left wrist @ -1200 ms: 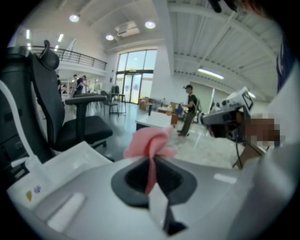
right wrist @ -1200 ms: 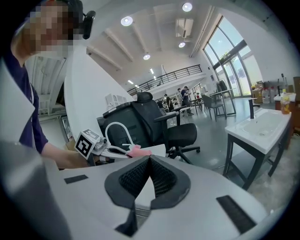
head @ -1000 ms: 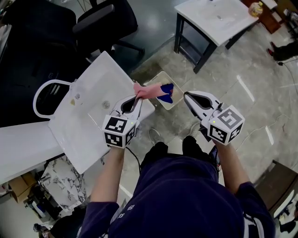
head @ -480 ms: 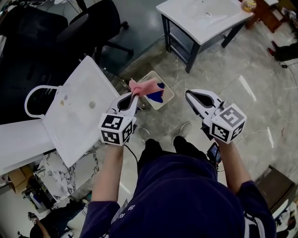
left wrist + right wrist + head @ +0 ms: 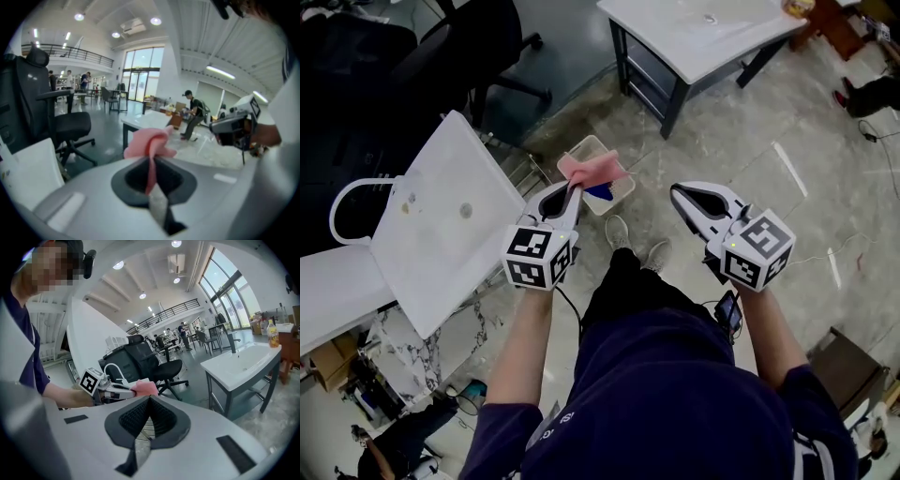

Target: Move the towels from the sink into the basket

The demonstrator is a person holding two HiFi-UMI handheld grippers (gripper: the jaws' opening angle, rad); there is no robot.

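Pink towel (image 5: 592, 170): I hold it in the air, and from above it overlaps the far left part of the basket (image 5: 619, 197).
Left gripper (image 5: 574, 187): its tongs pinch a fold of the towel, and the rest bunches beyond the tips.
Basket: it stands on the floor, right of the white sink (image 5: 431, 225), with a blue towel (image 5: 600, 191) inside.
Right gripper (image 5: 675, 194): its tongs are pressed together on nothing, right of the basket.

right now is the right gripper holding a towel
No, the right gripper has its jaws shut with nothing between them; the pink towel is clamped in the left gripper.
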